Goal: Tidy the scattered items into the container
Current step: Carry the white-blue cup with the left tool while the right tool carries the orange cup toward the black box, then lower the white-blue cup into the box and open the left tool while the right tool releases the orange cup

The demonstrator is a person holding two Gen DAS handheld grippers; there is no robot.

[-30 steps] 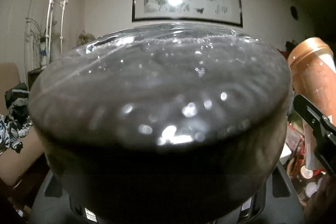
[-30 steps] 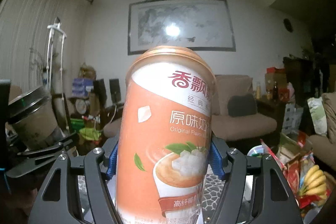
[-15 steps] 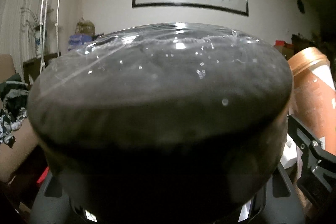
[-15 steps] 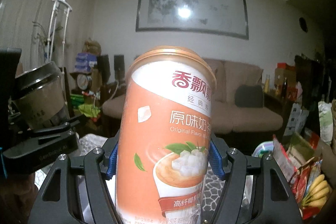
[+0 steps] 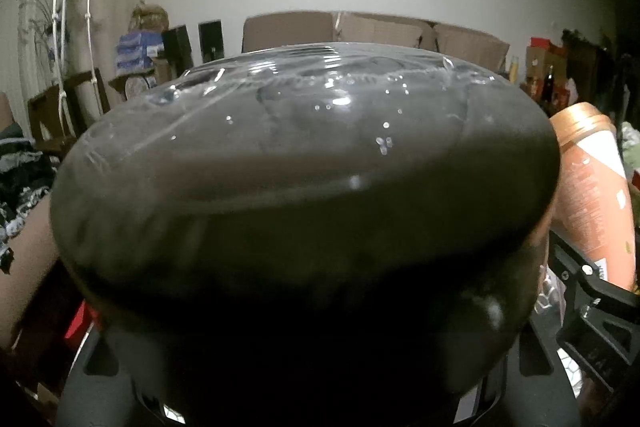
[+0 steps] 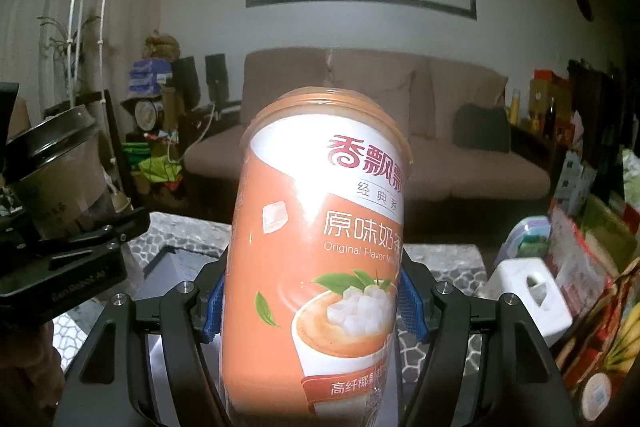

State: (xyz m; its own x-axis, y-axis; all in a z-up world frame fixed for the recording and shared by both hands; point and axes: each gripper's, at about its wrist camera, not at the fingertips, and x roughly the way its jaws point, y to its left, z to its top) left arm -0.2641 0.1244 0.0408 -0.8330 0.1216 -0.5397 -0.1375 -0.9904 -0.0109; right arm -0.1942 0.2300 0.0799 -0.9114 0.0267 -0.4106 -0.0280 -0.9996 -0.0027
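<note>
A brown paper cup with a dark lid [image 5: 304, 163] under clear film fills the left wrist view and hides my left fingertips. In the right wrist view that same lidded cup [image 6: 60, 163] sits in my left gripper [image 6: 80, 227] at the left edge, the gripper shut on it. My right gripper [image 6: 312, 307] is shut on an upright orange milk tea cup [image 6: 320, 247], blue pads [image 6: 212, 311] pressing both sides. The orange cup [image 5: 592, 195] also shows at the right of the left wrist view. A grey open box [image 6: 168, 259] lies on the table below and between both grippers, mostly hidden.
The table top [image 6: 188, 231] has a grey pebble pattern. A white block with cut-outs [image 6: 528, 291] stands at its right end. Snack packets and bananas [image 6: 624, 339] pile up at the far right. A brown sofa [image 6: 400, 147] stands behind the table.
Both grippers have sunk and tipped downward together, each still holding its cup. The wall painting has climbed in both views, and the sofa and table have come into sight.
</note>
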